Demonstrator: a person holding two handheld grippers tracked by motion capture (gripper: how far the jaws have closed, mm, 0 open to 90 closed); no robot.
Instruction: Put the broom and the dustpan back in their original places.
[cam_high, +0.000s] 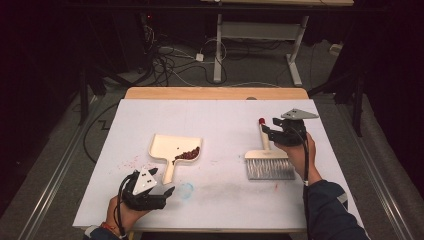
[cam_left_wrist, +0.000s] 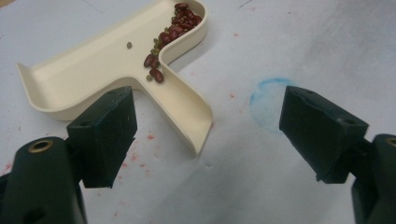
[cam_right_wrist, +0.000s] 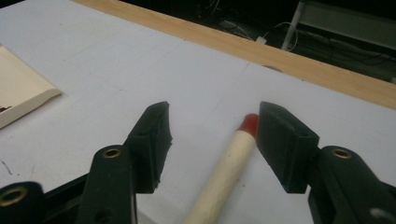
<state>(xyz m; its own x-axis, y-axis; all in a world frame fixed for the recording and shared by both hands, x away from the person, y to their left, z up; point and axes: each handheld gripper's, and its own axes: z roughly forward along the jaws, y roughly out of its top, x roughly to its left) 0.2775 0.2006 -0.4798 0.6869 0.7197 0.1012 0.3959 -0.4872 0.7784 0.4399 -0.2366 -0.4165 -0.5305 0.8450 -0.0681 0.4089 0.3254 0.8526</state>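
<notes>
Sweep looks done: beans sit in the cream dustpan, brush lies flat on the white table.

Left gripper is spread wide w/ nothing in it; dustpan handle lies just ahead, nearer its left jaw.

Right gripper is released too, brush handle lying loose btwn its 2 jaws (red tip by the right one).

Next, I'd guess: lift both grippers clear w/o nudging either tool.

white table cover, centre frame | bare wood strip along its far edge | blue chalk ring lower centre | red specks centre left | cables upper centre floor | white desk frame top right
</notes>
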